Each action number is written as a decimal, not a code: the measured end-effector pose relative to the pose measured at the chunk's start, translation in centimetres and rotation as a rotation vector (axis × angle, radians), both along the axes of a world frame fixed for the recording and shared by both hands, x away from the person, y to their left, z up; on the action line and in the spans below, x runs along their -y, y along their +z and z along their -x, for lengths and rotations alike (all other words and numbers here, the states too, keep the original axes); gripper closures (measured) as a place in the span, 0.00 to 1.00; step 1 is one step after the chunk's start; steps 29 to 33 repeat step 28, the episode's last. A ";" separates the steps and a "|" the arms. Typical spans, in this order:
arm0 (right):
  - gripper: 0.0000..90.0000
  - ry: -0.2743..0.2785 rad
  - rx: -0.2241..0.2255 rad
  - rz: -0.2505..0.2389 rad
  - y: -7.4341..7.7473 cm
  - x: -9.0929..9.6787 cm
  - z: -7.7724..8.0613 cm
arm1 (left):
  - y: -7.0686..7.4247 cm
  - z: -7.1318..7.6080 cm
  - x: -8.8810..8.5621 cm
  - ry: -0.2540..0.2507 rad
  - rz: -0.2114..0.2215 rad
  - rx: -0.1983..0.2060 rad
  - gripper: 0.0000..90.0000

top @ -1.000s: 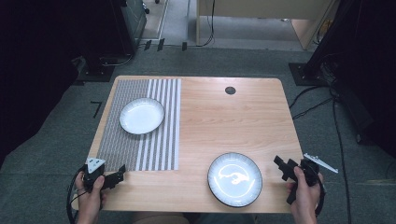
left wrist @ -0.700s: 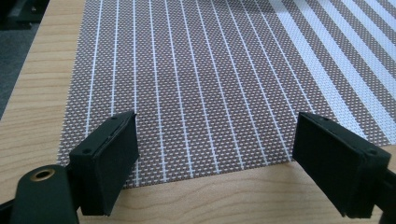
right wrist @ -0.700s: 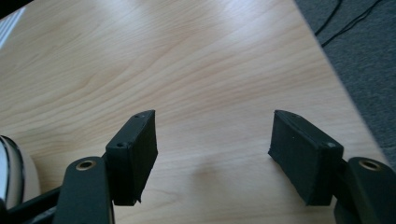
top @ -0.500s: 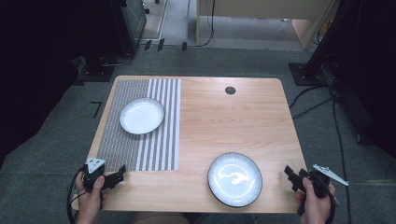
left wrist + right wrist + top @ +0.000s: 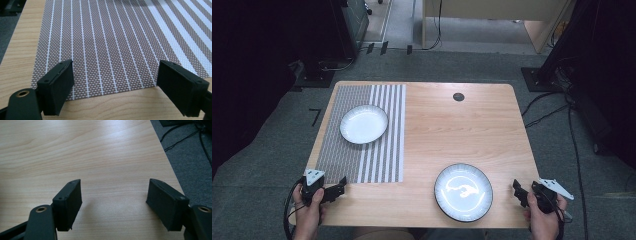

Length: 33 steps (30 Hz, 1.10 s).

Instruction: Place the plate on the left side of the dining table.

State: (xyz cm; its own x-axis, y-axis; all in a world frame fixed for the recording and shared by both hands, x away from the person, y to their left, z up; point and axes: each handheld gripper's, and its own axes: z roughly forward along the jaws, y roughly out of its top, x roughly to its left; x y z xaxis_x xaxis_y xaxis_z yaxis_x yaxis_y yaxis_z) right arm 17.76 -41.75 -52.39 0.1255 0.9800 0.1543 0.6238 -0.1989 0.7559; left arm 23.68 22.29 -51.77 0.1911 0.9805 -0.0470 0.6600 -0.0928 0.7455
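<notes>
Right gripper [image 5: 518, 191] sits at the near right corner of the table [image 5: 462, 130], held in the person's right hand [image 5: 543, 216]; its jaws have just been opening and stand spread wide, with nothing between them but bare wood, as the right gripper view [image 5: 113, 202] shows. Just to its left lies the dark-rimmed plate [image 5: 463, 192], the thing nearest to it and apart from the jaws. It is round and shallow, with a thin dark edge and a glossy pale inside that throws back a bright, wavy glare. It rests flat on the bare wood near the front edge, right of the middle.

Farther off, on the left half, a striped placemat [image 5: 362, 135] lies flat, brown weave with fine white lines on its left part and broad white bands on its right. A white plate [image 5: 364, 124] sits on the mat's far part. Left gripper [image 5: 341, 186], in the left hand [image 5: 308, 212], rests at the mat's near left corner, its jaws spread wide over the mat's edge [image 5: 116, 85] and pinching nothing. A small dark round hole [image 5: 458, 96] marks the table's far side.
</notes>
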 end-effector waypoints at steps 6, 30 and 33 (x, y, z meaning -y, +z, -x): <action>0.25 0.017 0.005 0.122 -0.6 -1.4 0.6 | 0.0 0.0 0.0 -0.002 -0.001 -0.001 0.16; 0.15 0.016 -0.008 0.124 -0.7 -1.4 0.5 | 0.0 -0.1 0.2 -0.004 -0.018 -0.005 0.15; 0.15 0.016 -0.008 0.124 -0.7 -1.4 0.5 | 0.0 -0.1 0.2 -0.004 -0.018 -0.005 0.15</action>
